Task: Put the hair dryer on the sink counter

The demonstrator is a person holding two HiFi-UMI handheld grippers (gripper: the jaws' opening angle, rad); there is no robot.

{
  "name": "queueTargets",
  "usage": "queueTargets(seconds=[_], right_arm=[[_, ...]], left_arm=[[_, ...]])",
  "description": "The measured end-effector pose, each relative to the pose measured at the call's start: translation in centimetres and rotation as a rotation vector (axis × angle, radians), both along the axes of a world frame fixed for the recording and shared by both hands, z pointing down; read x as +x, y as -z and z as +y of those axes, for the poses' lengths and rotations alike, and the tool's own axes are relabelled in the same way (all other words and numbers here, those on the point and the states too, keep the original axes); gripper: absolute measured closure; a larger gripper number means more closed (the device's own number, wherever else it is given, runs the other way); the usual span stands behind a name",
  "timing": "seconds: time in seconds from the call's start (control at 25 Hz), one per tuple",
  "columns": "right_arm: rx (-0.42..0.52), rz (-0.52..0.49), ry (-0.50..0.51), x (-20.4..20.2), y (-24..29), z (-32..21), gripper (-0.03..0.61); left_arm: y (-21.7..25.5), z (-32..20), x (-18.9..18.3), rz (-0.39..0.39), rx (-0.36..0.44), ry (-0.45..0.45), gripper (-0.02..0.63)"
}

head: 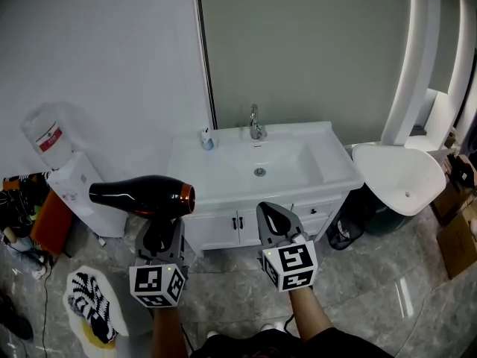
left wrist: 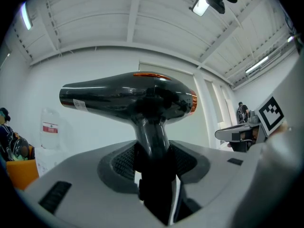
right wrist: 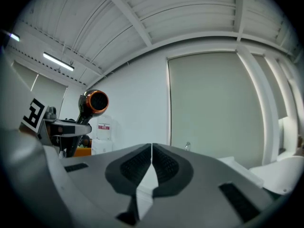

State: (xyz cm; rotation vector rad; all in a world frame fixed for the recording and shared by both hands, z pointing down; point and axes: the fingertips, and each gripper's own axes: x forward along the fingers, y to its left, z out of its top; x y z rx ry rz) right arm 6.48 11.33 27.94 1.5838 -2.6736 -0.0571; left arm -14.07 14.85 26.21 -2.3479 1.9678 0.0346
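Note:
A glossy black hair dryer (head: 141,195) with an orange ring at its rear stands upright, its handle clamped in my left gripper (head: 162,239). The barrel points left, level, in front of the vanity's left side. In the left gripper view the handle (left wrist: 152,141) fills the gap between both pads. My right gripper (head: 277,220) hangs shut and empty before the cabinet doors; its pads meet in the right gripper view (right wrist: 152,163), where the hair dryer (right wrist: 92,103) shows at the left. The white sink counter (head: 190,166) with basin and faucet (head: 256,122) lies beyond both grippers.
A small bottle (head: 207,139) stands on the counter's back left. A water dispenser (head: 71,181) sits left of the vanity, a white round chair (head: 402,174) to its right. A striped slipper (head: 93,304) lies on the tiled floor at the lower left.

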Motion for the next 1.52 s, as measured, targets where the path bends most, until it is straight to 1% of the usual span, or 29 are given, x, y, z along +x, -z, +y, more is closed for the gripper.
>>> queueTargets(seconds=[0.48,0.76,0.96,1.28,1.4,1.52], right_arm=[[-0.006,-0.019,0.006,5.7,-1.1,-1.9,0.557],[-0.021,-0.029,0.010,6.8,-1.7,-3.9,0.557],[-0.025,-0.031,0.019,6.3,-2.2,-5.3,0.557],[-0.027,-0.014,0.010,4.2,-3.0,-8.5,0.557],[-0.021,-0.007,0.005,3.1,-3.3,-10.4,0.557],[-0.029,0.002,0.000,1.7,-3.6,-13.3,0.557]], left_arm=[[-0.7,-1.4,5.0,-0.001,-0.004,0.032,0.420],[-1.4,-3.0,6.0,-0.006,-0.020,0.046,0.420],[-1.5,-4.5,5.8,-0.019,-0.018,0.042,0.420],[-2.5,-8.4,3.9,-0.020,-0.023,0.020,0.420],[-3.2,-10.7,3.0,-0.015,-0.025,0.007,0.420],[-3.5,-14.1,1.6,-0.006,-0.035,0.002,0.420]])
